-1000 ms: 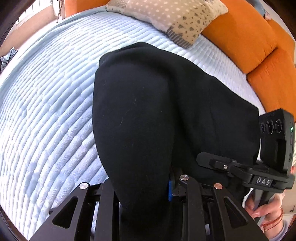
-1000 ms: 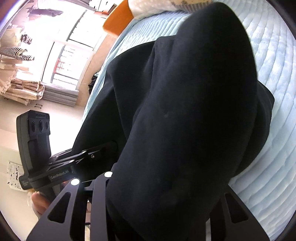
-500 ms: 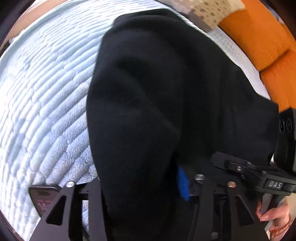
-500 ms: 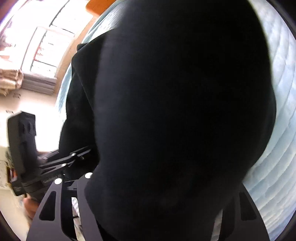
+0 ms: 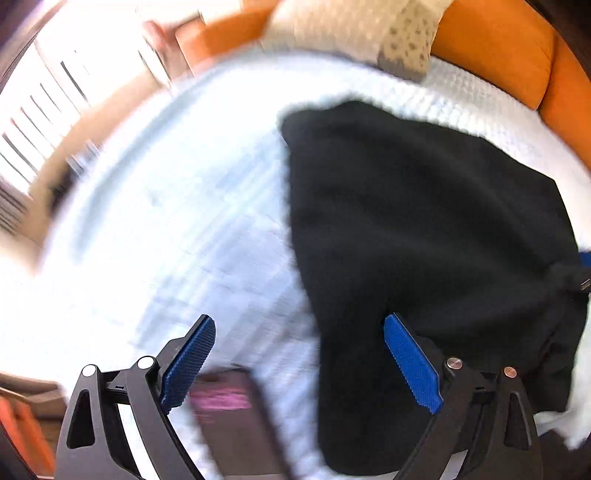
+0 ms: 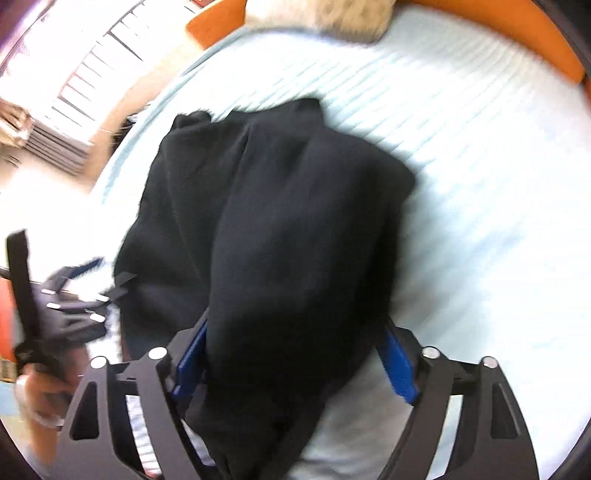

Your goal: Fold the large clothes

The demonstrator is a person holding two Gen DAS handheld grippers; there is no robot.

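A black garment (image 5: 424, 229) lies bunched in folds on the pale blue bed cover (image 5: 192, 229). My left gripper (image 5: 300, 363) has its jaws opening wide over the garment's left edge. Its blue pads (image 5: 188, 362) are bare; the cloth reaches only to the right-hand pad. In the right wrist view, the garment (image 6: 295, 221) forms a thick fold that runs down between the jaws of my right gripper (image 6: 293, 365). These jaws are opening too, and the right-hand pad (image 6: 399, 365) stands off the cloth. The left gripper (image 6: 70, 295) shows blurred at the left, with a hand (image 6: 37, 398) under it.
A dark flat phone-like object (image 5: 232, 424) lies on the bed just under the left gripper. A dotted pillow (image 5: 351, 33) and orange cushions (image 5: 498, 48) line the far edge. Bright windows (image 6: 92, 74) and floor lie beyond the bed's left edge.
Both grippers were shut on the black garment and have opened. The cloth has dropped onto the bed. The left gripper has shifted left off the garment, and both views are blurred with motion.
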